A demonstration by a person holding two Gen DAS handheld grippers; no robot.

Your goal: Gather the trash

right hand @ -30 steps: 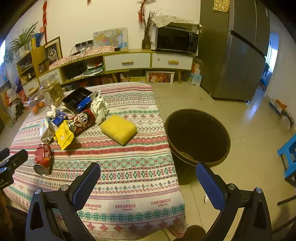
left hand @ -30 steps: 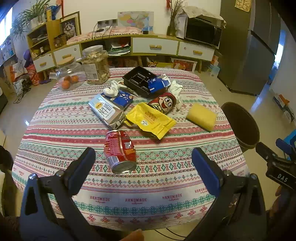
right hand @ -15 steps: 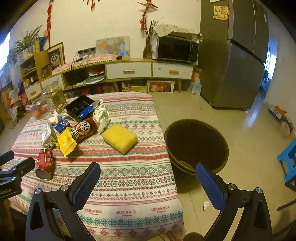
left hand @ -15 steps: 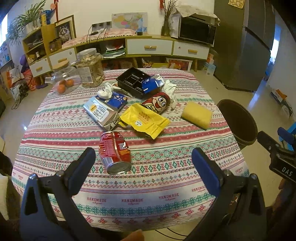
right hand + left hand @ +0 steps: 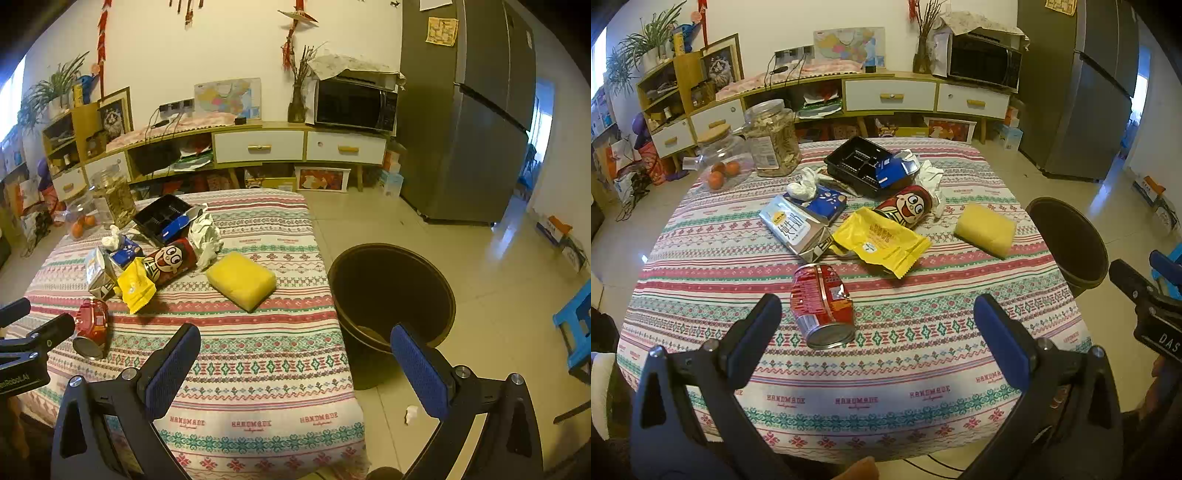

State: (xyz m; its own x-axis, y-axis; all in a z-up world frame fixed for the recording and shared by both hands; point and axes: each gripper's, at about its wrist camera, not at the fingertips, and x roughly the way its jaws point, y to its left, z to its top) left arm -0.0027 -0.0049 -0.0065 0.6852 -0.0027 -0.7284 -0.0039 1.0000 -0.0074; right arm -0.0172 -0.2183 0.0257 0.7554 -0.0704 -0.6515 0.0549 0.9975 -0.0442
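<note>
Trash lies on a table with a striped patterned cloth (image 5: 923, 354): a dented red can (image 5: 822, 304) (image 5: 92, 326) on its side nearest me, a yellow wrapper (image 5: 882, 242) (image 5: 136, 286), a silver milk carton (image 5: 794, 229), a red cartoon-face tube (image 5: 907, 208) (image 5: 171, 260), crumpled paper (image 5: 205, 236) and a black tray (image 5: 866, 168). A dark bin (image 5: 391, 306) (image 5: 1067, 243) stands on the floor right of the table. My left gripper (image 5: 877, 317) hangs open over the near edge, just behind the can. My right gripper (image 5: 295, 350) is open above the table's near right corner.
A yellow sponge (image 5: 984, 229) (image 5: 242, 280) lies right of the trash. Jars (image 5: 772, 138) and a bag of oranges (image 5: 720, 171) stand at the far left. A sideboard (image 5: 258, 147), a fridge (image 5: 469, 122) and a blue stool (image 5: 576, 325) surround the table.
Both grippers have pulled back and risen slightly, so the table appears farther away and lower. Both stay open. No object on the table has moved.
</note>
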